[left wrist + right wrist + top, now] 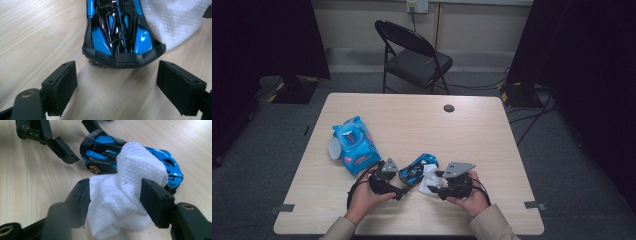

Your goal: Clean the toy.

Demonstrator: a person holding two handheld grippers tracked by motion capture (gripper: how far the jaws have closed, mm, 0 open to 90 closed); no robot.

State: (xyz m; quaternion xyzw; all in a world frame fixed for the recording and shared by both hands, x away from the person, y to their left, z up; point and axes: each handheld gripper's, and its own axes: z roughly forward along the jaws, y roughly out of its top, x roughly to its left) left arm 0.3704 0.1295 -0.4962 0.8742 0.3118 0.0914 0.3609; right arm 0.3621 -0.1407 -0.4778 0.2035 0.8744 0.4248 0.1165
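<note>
- One blue-and-black toy race car (417, 169) sits on the table near the person's edge, between the two handheld grippers; in the left gripper view it fills the top centre (119, 32).
- One crumpled white wet wipe (120, 200) (embossed, bunched into a loose wad) leans against the car's side.
- One blue pack of wet wipes (354, 145) lies flat at the table's left, well apart from the car, a white flap (334, 149) sticking out at its left end.
- Two grippers, one per hand: the left gripper (117, 82) has its jaws spread wide, empty, just short of the car's black end and not touching it; the right gripper (115, 202) has its pads pressed on either side of the wipe, clamped on it.
- Two hands (364, 195), beige sleeves coming in from the bottom edge.
- One light wood-grain table (472, 130) with a single round cable hole (449, 108) near the far edge.
- One black folding chair (412, 55) beyond the table, on grey carpet; dark curtains hang at both sides, cables trail on the floor at right, and a wall outlet (417, 6) sits above the chair.
</note>
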